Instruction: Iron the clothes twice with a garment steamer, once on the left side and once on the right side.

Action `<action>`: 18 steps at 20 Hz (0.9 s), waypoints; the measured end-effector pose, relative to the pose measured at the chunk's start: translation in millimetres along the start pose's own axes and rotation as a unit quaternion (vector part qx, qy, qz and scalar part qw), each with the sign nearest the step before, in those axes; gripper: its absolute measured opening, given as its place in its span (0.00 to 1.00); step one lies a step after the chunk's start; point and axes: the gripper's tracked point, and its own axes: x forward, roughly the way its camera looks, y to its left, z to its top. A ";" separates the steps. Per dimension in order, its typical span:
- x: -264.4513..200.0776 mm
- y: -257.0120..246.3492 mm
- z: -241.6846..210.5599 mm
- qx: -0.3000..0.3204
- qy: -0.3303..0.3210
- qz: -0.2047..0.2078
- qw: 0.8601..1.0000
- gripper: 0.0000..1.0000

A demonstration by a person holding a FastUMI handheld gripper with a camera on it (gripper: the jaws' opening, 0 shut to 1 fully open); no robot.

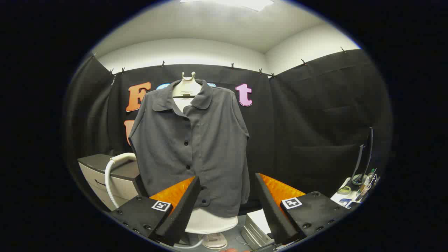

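Gripper [227, 196] was spread wide, fingers apart with nothing between the pads, hanging in free air short of the shirt [191, 147]. Dark grey button-up shirt hung on a pale dress form [188, 87] straight ahead, its hem showing in the gap between the fingers, collar open at the top, buttons down the front. Both shirt sides had room: black cloth wall [315, 122] behind and to the right, well back from the shirt's right edge; on the left a grey cabinet [112, 171] sat close to the lower left edge, with a white hose [111, 175] arcing up beside it toward the shirt. Below the hem the form's white base [210, 222] was visible, and a white box-like unit [257, 227] sat on the floor just beside it. Small clutter and a dark upright stand [364, 157] sat far right on a white surface. White walls and ceiling above the cloth, ceiling light [227, 2] on.
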 end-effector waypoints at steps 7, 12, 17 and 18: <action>22.7 -18.6 3.3 0.010 -0.009 -0.034 0.999 0.99; 34.8 -21.1 -2.6 0.012 -0.008 -0.044 0.999 1.00; 42.0 -16.9 -7.3 0.006 0.000 -0.042 0.999 1.00; 43.5 -15.2 -7.1 0.005 0.000 -0.040 0.999 1.00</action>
